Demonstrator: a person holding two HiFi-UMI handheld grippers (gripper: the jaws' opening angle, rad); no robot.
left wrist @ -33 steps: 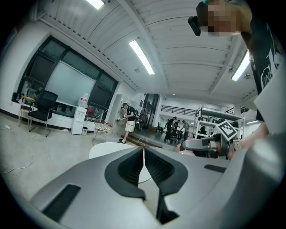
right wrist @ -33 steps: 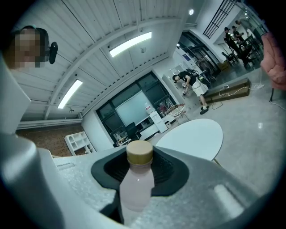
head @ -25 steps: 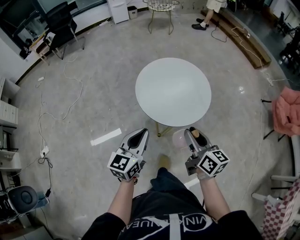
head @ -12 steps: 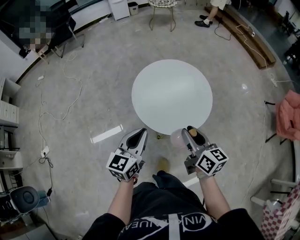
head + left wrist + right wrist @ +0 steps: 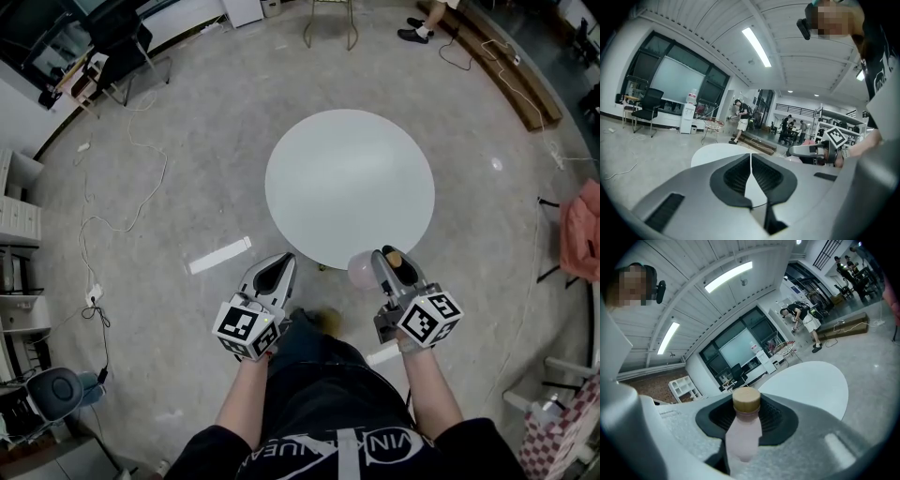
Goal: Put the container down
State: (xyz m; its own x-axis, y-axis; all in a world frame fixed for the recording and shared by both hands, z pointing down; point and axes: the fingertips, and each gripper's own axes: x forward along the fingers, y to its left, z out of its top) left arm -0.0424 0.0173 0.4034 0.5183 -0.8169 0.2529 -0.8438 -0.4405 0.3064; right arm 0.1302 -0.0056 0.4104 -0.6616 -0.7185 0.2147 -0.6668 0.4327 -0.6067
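A pale pink bottle [image 5: 743, 434] with a wooden cap [image 5: 746, 400] stands upright between the jaws of my right gripper [image 5: 746, 417], which is shut on it. From the head view, that bottle [image 5: 362, 272] and my right gripper [image 5: 388, 266] hang in the air just off the near edge of the round white table [image 5: 349, 183]. To their left my left gripper [image 5: 273, 277] is shut and holds nothing, its jaws meeting in the left gripper view [image 5: 751, 161]. The tabletop [image 5: 811, 380] lies bare ahead of the bottle.
Grey floor surrounds the table. A white tape strip [image 5: 218, 255] and loose cables [image 5: 122, 187] lie to the left. A wire chair [image 5: 328, 19] stands beyond the table, a wooden bench [image 5: 511, 66] at far right, and a pink cloth [image 5: 583, 225] at the right edge.
The view has shifted slightly. Both grippers keep their pose just off the table's near edge, and the bottle stays held in the right one.
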